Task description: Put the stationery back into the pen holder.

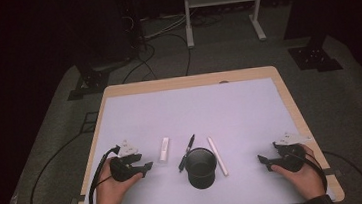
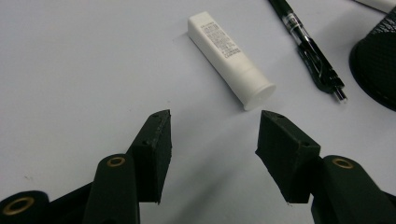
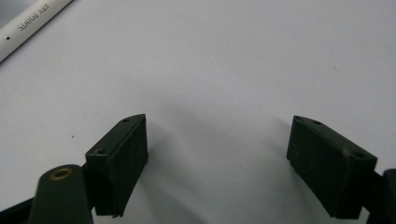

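Note:
A white tube [image 1: 164, 150] with a flat cap lies on the white mat, just right of my left gripper [image 1: 144, 165]. In the left gripper view the tube [image 2: 230, 58] lies a little beyond the jaws; my left gripper [image 2: 215, 116] is open with nothing between its pads. A black pen [image 1: 187, 151] [image 2: 308, 46] lies beside a black mesh cup [image 1: 201, 167] [image 2: 376, 65]. A white marker [image 1: 218, 156] [image 3: 32, 25] lies right of the cup. My right gripper [image 1: 265, 160] [image 3: 219, 119] stands open over bare mat, nothing in it.
The white mat covers a wooden table [image 1: 192, 80]. All the items sit near the front middle. Cables run over the grey floor [image 1: 47, 145] on both sides, and a white stand [image 1: 222, 7] is behind the table.

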A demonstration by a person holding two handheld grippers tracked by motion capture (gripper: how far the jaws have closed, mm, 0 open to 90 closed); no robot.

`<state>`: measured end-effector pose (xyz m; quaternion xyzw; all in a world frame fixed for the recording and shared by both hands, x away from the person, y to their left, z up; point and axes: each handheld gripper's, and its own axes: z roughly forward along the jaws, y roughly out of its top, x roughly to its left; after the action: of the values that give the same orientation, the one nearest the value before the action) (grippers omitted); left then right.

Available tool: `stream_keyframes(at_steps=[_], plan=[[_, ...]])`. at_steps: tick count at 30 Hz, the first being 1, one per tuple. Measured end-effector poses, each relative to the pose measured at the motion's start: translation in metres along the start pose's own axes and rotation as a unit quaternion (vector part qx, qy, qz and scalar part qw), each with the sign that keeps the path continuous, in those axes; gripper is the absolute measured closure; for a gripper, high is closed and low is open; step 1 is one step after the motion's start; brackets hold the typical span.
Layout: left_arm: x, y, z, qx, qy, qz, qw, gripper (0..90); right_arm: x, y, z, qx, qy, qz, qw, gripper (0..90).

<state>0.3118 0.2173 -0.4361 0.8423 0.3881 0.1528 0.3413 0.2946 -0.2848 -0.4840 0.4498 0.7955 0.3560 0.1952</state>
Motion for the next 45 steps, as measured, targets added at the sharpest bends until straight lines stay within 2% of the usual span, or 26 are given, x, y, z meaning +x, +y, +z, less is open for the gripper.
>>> stream_keyframes(at_steps=[6,12,16,24,27,45], plan=[[0.002,0.009,-0.001,-0.005,0.002,-0.015,0.9999,47.9,0.0,0.0,0.0,0.0,0.0,0.0,1.0,19.4],[0.006,0.018,0.001,-0.002,0.012,-0.013,0.9999,47.9,0.0,0.0,0.0,0.0,0.001,0.0,1.0,19.4],[0.009,0.025,0.003,0.0,0.011,-0.015,0.9998,48.7,0.0,0.0,0.0,0.0,0.001,0.001,1.0,19.4],[0.01,0.038,0.012,0.007,0.012,-0.015,0.9998,48.5,0.0,0.0,0.0,0.001,0.001,0.001,1.0,19.4],[0.011,0.043,0.016,0.012,0.019,-0.012,0.9997,48.2,0.0,0.0,0.0,0.001,0.001,0.0,1.0,19.4],[0.008,0.066,0.044,0.032,0.009,-0.017,0.9993,49.1,-0.001,0.0,0.0,0.001,0.002,0.002,1.0,19.4]])
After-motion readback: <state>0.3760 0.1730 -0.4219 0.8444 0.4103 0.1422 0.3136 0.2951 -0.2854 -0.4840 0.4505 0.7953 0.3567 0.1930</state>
